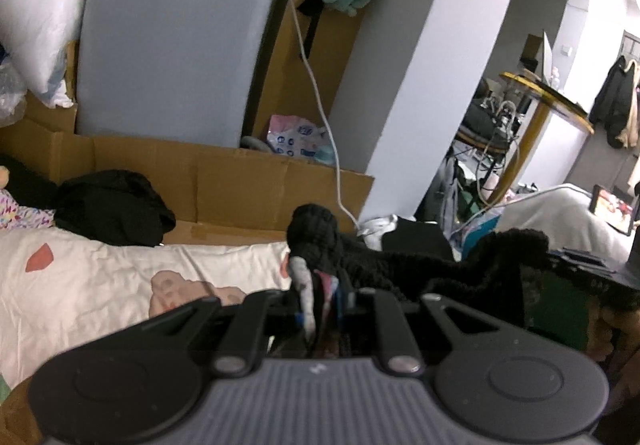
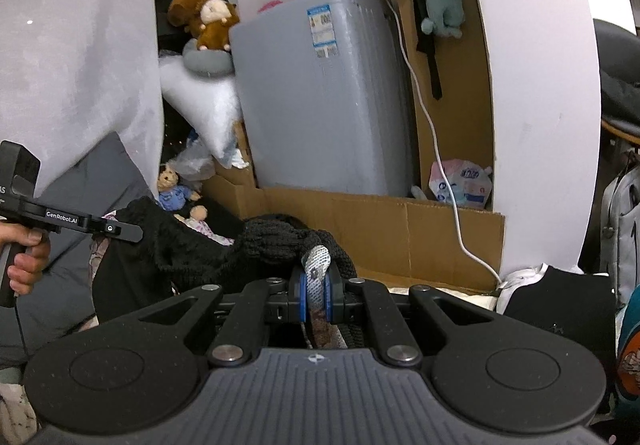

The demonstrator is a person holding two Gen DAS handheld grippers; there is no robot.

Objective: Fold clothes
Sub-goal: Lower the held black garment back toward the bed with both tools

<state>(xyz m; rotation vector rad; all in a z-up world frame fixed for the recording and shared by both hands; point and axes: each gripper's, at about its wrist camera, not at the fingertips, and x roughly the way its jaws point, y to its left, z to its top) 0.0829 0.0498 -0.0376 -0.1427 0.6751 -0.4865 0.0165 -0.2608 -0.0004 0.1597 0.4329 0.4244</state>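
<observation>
A black knitted garment (image 1: 420, 265) with a pale patterned lining hangs stretched between my two grippers above the bed. In the left wrist view my left gripper (image 1: 320, 297) is shut on one bunched corner of it, and the knit runs off to the right. My right gripper (image 2: 316, 285) is shut on another corner, its blue pads pinching the black knit (image 2: 280, 241) and white lining. The left gripper (image 2: 120, 231) also shows at the left edge of the right wrist view, held by a hand (image 2: 28, 253), with the knit sagging between the two.
A pale printed bedsheet (image 1: 100, 277) lies below left. Behind it stand a cardboard wall (image 1: 240, 185), a grey washing machine (image 1: 172, 37) and a white pillar (image 1: 432, 57). A dark clothes pile (image 1: 112, 205), dolls (image 2: 176, 185) and a white cable (image 2: 436, 149) sit nearby.
</observation>
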